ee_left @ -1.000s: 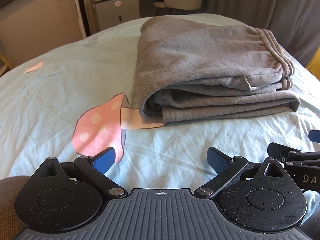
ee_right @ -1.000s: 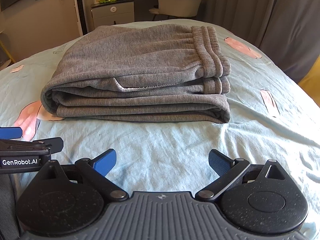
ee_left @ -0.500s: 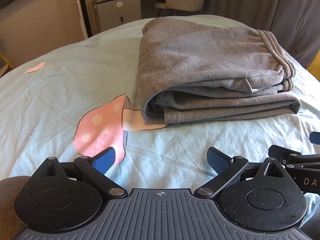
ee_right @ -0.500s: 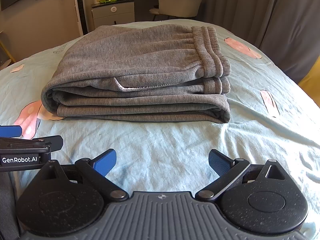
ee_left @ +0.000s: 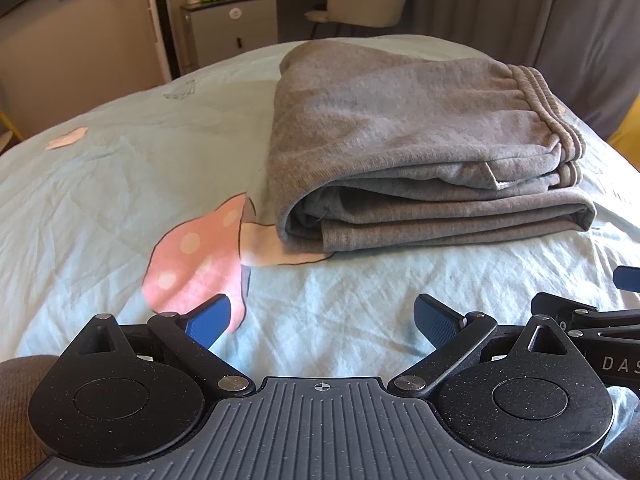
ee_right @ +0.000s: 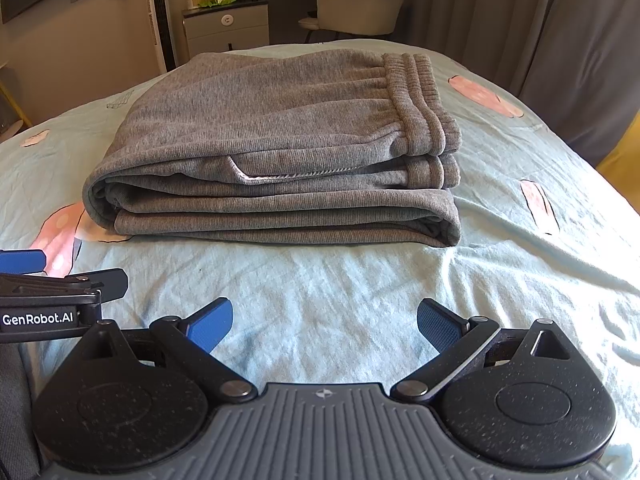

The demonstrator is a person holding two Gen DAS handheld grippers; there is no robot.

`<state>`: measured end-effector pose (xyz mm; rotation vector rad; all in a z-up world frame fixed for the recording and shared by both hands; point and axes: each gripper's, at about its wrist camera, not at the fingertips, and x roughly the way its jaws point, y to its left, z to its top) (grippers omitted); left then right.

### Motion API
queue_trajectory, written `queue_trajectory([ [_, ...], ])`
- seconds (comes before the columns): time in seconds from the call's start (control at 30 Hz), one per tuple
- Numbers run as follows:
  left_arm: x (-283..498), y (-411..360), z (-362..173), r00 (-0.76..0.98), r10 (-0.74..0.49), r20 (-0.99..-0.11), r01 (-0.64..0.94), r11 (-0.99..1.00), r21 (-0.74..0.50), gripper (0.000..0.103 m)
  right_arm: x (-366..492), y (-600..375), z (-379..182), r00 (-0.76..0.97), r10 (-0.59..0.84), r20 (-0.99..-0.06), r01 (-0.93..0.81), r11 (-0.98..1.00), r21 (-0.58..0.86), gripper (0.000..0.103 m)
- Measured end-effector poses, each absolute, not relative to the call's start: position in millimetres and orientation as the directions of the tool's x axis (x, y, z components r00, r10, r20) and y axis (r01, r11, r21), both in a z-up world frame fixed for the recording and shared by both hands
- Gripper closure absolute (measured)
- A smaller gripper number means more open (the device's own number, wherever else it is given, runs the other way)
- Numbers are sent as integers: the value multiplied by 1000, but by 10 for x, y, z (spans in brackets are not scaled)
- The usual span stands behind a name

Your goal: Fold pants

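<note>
My left gripper (ee_left: 322,320) and right gripper (ee_right: 325,320) sit low and level over the light blue bedsheet (ee_right: 320,280), side by side — jaws spread wide, holding nothing. Ahead, apart from both, the grey sweatpants (ee_right: 276,148) lie folded in a stack — waistband to the right.
</note>
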<state>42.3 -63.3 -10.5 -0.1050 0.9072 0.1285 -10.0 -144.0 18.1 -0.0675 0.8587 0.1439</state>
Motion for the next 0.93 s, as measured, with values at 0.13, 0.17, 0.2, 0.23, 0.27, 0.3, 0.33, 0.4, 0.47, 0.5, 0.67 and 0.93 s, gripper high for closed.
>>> queue_trajectory([
  [0.13, 423, -629, -106, 608, 66, -791, -156, 987, -38, 2, -100, -1440, 185, 643, 101, -759, -152, 988, 3, 4],
  [0.17, 423, -629, -107, 608, 66, -791, -156, 987, -38, 2, -98, -1444, 183, 643, 102, -759, -152, 988, 3, 4],
  [0.2, 423, -628, -107, 608, 64, -791, -155, 987, -39, 2, -98, -1445, 183, 643, 102, -759, -151, 988, 4, 4],
  [0.23, 423, -629, -107, 608, 65, -791, -156, 987, -39, 2, -98, -1445, 182, 643, 102, -759, -151, 989, 5, 4],
  [0.27, 424, -631, -107, 608, 67, -791, -157, 987, -37, 2, -98, -1445, 181, 642, 102, -760, -151, 989, 5, 4],
  [0.3, 423, -631, -107, 608, 66, -791, -156, 987, -38, 2, -97, -1446, 179, 642, 102, -760, -151, 989, 6, 4],
  [0.33, 421, -630, -105, 610, 67, -790, -156, 987, -37, 2, -97, -1445, 178, 642, 102, -760, -151, 989, 5, 4],
  [0.4, 419, -624, -107, 614, 67, -786, -155, 987, -37, 2, -96, -1447, 179, 642, 103, -760, -151, 988, 6, 4],
  [0.47, 414, -618, -105, 620, 60, -782, -151, 988, -44, 2, -96, -1447, 179, 642, 102, -760, -151, 989, 6, 4],
  [0.5, 407, -617, -103, 626, 60, -778, -148, 988, -44, 2, -96, -1447, 179, 642, 102, -760, -150, 989, 6, 4],
  [0.67, 400, -635, -100, 629, 52, -776, -132, 990, -40, 2, -93, -1449, 179, 642, 103, -760, -150, 989, 7, 4],
  [0.93, 420, -679, -110, 620, 53, -783, -116, 993, -24, 2, -91, -1453, 176, 641, 103, -761, -148, 989, 9, 4],
])
